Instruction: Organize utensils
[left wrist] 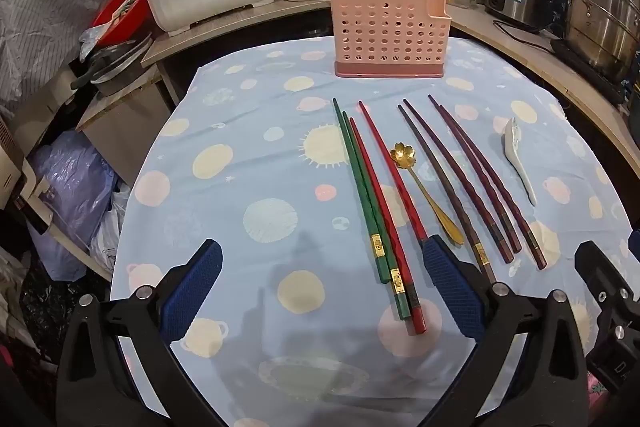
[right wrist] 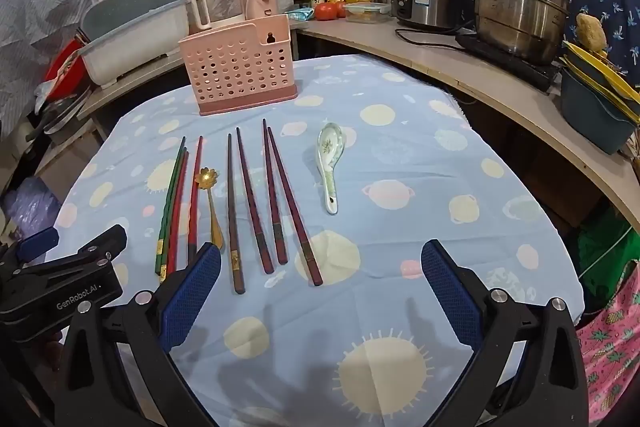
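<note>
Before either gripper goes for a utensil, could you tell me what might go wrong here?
The green chopsticks and red chopsticks lie touching, so a pinch may catch the wrong pair. The gold spoon lies flat on soft cloth and may slip. The pink holder looks light; a careless insert could tip it.
</note>
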Motion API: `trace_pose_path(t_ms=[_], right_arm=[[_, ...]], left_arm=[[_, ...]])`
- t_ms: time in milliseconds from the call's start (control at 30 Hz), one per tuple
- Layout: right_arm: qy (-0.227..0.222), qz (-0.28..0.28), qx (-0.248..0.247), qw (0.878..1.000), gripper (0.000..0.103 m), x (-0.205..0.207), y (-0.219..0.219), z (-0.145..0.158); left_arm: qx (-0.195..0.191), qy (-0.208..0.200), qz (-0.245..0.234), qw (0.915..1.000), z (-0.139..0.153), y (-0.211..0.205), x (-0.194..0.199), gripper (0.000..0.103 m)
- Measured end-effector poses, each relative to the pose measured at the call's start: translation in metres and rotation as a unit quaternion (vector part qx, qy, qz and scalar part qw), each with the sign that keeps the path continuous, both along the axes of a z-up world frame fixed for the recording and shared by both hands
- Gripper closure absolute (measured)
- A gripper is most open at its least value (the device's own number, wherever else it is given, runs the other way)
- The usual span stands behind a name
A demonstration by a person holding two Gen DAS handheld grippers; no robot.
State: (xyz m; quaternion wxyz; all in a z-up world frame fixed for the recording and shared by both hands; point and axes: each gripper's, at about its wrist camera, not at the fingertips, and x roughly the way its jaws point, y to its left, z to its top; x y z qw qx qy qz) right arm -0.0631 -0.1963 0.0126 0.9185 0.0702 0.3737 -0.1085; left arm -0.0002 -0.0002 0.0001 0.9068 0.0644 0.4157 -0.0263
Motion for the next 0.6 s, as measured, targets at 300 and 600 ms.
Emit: trace_pose_path(t_ms=[300,600], right_arm=[[0.002,-0.005,-0.001,1.000,0.006,0.0006,0.0012,-0.0002],[-0.001,-0.001,0.001,1.000,0.006,0.0033,0.0038,-0.0002]], left_arm=[[-0.009,-0.003,0.007,0.9999,0.0022,0.0072,-0.0036,0.007],[-0.007,-0.004,0.008,0.9999,-0.0021,0.0054,-0.0002,0.007]])
